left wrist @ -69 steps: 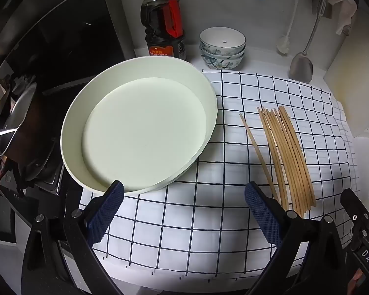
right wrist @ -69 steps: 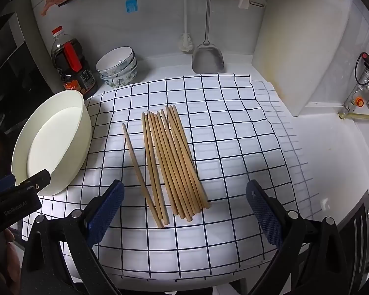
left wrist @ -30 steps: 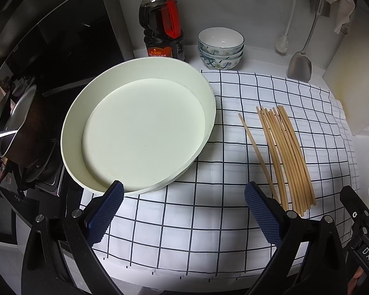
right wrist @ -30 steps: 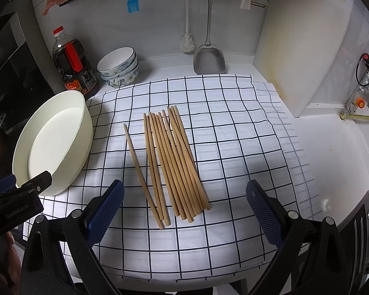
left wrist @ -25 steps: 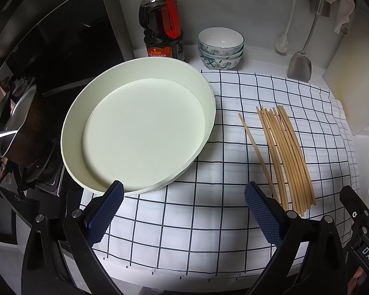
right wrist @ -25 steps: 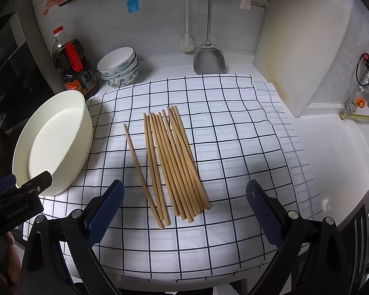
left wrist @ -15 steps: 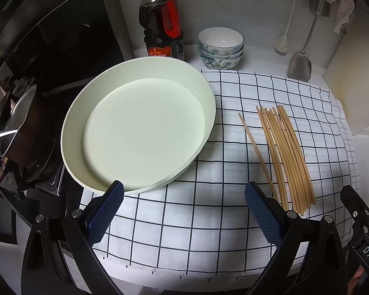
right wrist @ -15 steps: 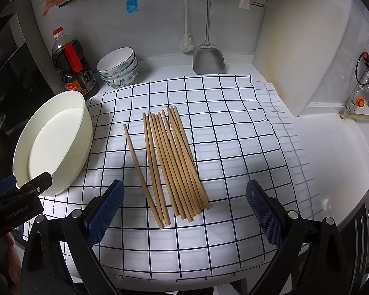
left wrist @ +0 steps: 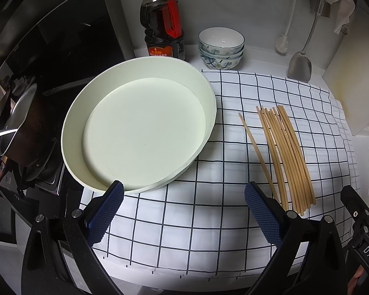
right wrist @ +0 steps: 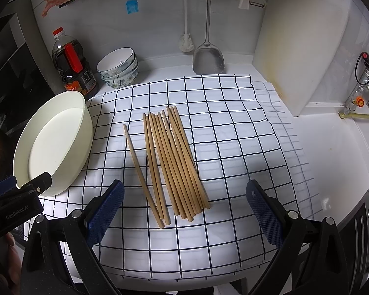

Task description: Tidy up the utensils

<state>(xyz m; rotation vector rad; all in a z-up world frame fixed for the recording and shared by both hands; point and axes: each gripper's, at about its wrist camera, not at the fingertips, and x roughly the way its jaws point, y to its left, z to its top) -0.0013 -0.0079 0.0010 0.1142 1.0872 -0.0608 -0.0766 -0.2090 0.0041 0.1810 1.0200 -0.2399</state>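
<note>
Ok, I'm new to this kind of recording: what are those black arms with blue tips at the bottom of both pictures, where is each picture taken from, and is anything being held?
There is no robot here. A person holds a hand-operated two-finger gripper in each hand, and each gripper carries a wide-angle camera looking forward along its fingers. The blue-padded prongs are those fingers. One picture comes from the left gripper, the other from the right gripper. Both are open and hold nothing.

On the counter lies a checked cloth. A bundle of wooden chopsticks rests on it, with one stray chopstick lying slightly apart on the side nearer the white round tray. The tray has nothing in it. Behind stand a dark sauce bottle, stacked bowls and a metal spatula.
</note>
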